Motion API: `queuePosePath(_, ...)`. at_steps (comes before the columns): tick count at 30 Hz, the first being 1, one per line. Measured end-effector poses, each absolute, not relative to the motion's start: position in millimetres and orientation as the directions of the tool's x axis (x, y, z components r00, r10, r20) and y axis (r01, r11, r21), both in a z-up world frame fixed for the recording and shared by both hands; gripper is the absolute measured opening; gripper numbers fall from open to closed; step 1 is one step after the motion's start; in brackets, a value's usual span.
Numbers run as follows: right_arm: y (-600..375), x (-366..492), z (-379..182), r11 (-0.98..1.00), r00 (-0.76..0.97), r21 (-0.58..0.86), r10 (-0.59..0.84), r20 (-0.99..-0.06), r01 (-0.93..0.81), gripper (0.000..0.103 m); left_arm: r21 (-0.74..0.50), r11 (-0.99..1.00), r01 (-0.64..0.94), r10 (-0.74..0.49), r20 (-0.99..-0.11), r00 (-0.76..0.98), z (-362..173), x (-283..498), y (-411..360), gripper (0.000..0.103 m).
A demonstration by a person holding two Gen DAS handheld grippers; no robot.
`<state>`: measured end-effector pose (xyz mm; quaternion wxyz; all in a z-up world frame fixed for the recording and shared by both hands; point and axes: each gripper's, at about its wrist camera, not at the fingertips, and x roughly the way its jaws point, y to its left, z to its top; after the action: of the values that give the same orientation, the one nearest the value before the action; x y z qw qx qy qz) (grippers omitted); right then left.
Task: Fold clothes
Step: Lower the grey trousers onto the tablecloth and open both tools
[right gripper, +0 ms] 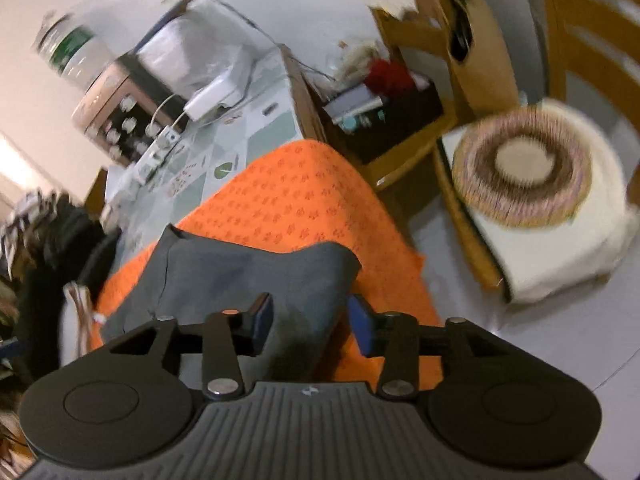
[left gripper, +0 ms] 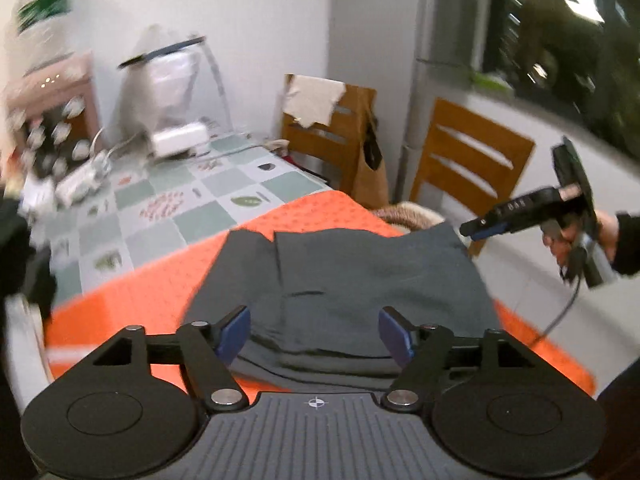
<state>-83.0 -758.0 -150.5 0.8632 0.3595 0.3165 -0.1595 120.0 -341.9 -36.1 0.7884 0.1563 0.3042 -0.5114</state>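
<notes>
Folded dark grey garment [left gripper: 344,280] lies on the orange mat [left gripper: 160,280] covering the bench's near end. Left gripper [left gripper: 314,334] hovers over the garment's near edge, jaws wide, empty. Right gripper [right gripper: 310,322] above the garment's right corner, half open, gripping nothing.

Even indoor light, fairly bright; heavy motion blur smears both views, fisheye bending the edges, glare in the window [left gripper: 560,20].
</notes>
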Motion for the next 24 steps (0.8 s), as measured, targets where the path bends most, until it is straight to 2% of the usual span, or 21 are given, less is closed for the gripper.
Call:
queuePosePath(4, -736.4, -83.6, -110.1, 0.849, 0.772, 0.391, -0.03, -0.635, 0.355, 0.058, -0.13, 0.537, 0.834, -0.697, -0.626, 0.351, -43.0, 88.9, -340.3, 0.074)
queuePosePath(10, -701.2, -71.8, -87.9, 0.957, 0.779, 0.287, 0.214, -0.589, -0.046, 0.06, -0.115, 0.703, 0.702, -0.598, -0.63, 0.496, -54.7, 25.6, -340.4, 0.076)
queuePosePath(14, -675.5, -59.6, -89.2, 0.945, 0.728, 0.22, 0.326, -0.604, -0.241, 0.059, -0.145, 0.785, 0.603, -0.544, -0.626, 0.559, -59.4, -15.3, -338.4, 0.077)
queuePosePath(18, -658.9, -45.4, -106.1, 0.937, 0.676, 0.18, 0.341, -0.653, -0.299, 0.046, -0.139, 0.819, 0.556, -0.502, -0.641, 0.58, -65.8, -47.0, -339.9, 0.079)
queuePosePath(24, -654.0, -31.3, -156.7, 0.941, 0.57, 0.148, 0.305, -0.763, -0.305, 0.039, -0.089, 0.81, 0.58, -0.477, -0.675, 0.563, -90.8, -74.9, -352.4, 0.079)
